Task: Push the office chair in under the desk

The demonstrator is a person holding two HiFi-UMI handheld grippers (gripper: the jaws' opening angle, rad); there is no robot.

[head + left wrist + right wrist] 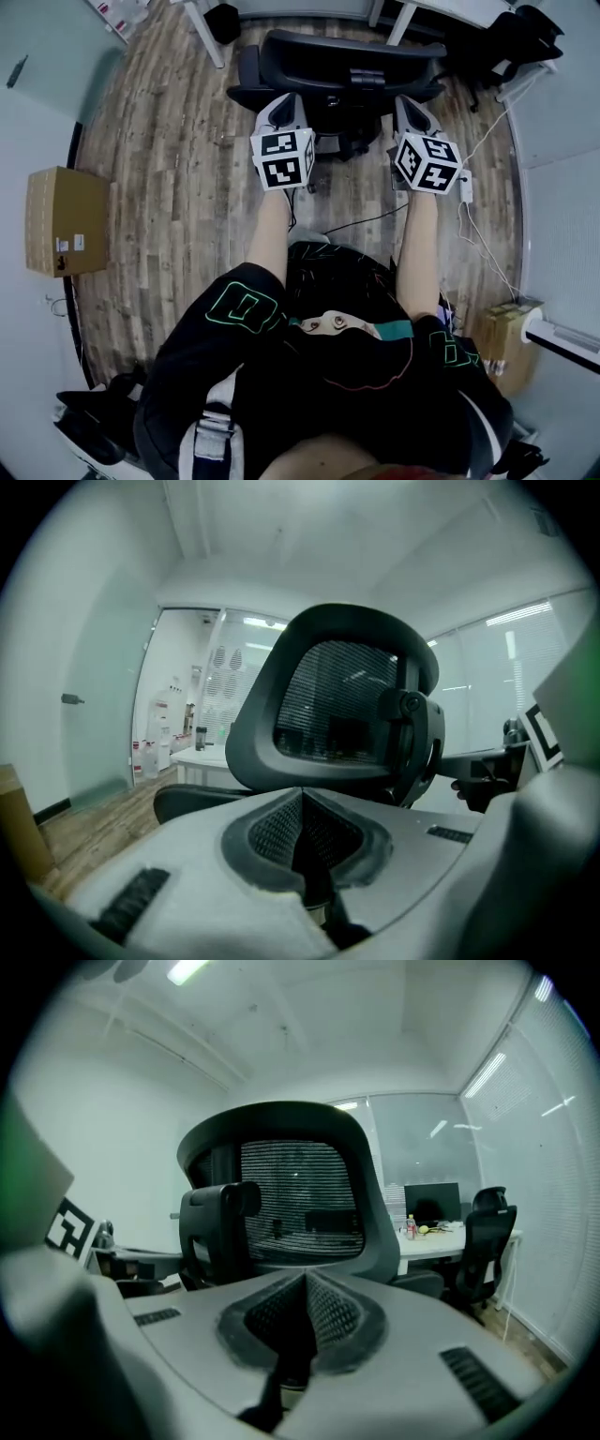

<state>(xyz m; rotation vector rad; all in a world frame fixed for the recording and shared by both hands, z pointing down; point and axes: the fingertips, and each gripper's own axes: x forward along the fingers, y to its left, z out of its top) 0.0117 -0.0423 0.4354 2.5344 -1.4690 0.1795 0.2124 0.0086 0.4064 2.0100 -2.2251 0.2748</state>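
The black office chair stands ahead of me with its mesh back turned toward me. White desk legs show just beyond it, at the top of the head view. My left gripper is held up close behind the left side of the chair back. Its jaws are shut with nothing between them. My right gripper is level with it behind the right side, also shut and empty. I cannot tell whether either tip touches the chair.
A cardboard box sits against the left wall. A power strip and cables lie on the wood floor at right, near a second box. Another black chair stands at a desk at far right.
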